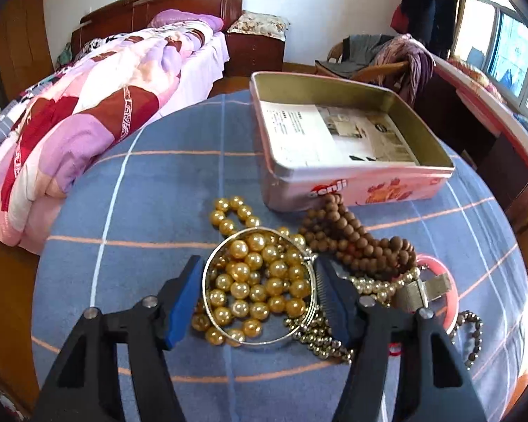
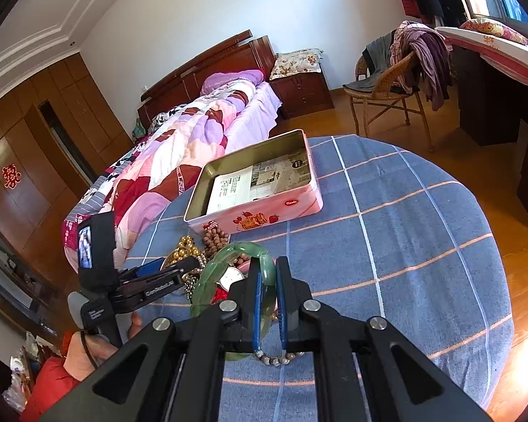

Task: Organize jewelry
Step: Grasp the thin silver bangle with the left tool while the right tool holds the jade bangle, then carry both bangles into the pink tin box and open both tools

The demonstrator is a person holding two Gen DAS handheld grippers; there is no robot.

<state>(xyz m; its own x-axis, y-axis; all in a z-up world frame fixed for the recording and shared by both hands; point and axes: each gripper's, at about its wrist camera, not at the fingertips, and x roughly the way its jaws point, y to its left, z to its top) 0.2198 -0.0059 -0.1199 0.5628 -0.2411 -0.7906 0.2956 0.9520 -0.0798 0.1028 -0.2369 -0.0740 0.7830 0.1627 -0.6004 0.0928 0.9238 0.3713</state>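
Note:
A pile of jewelry lies on the blue checked tablecloth (image 1: 158, 190): gold pearl beads (image 1: 260, 274), brown wooden beads (image 1: 348, 239), a pink bangle (image 1: 452, 302) and a silver bangle (image 1: 207, 299). My left gripper (image 1: 258, 269) is open, its blue pads on either side of the silver bangle. An open pink tin (image 1: 338, 133) stands behind the pile; it also shows in the right wrist view (image 2: 281, 207). My right gripper (image 2: 267, 277) is shut on a green jade bangle (image 2: 225, 263), held above the pile. The left gripper (image 2: 158, 281) shows there too.
The tin holds only a printed paper (image 1: 320, 137). A bed with a pink quilt (image 1: 88, 112) is left of the table. A wicker chair with clothes (image 2: 394, 81) and a dark desk (image 2: 492, 98) stand beyond. The table's right half (image 2: 404, 228) bears only cloth.

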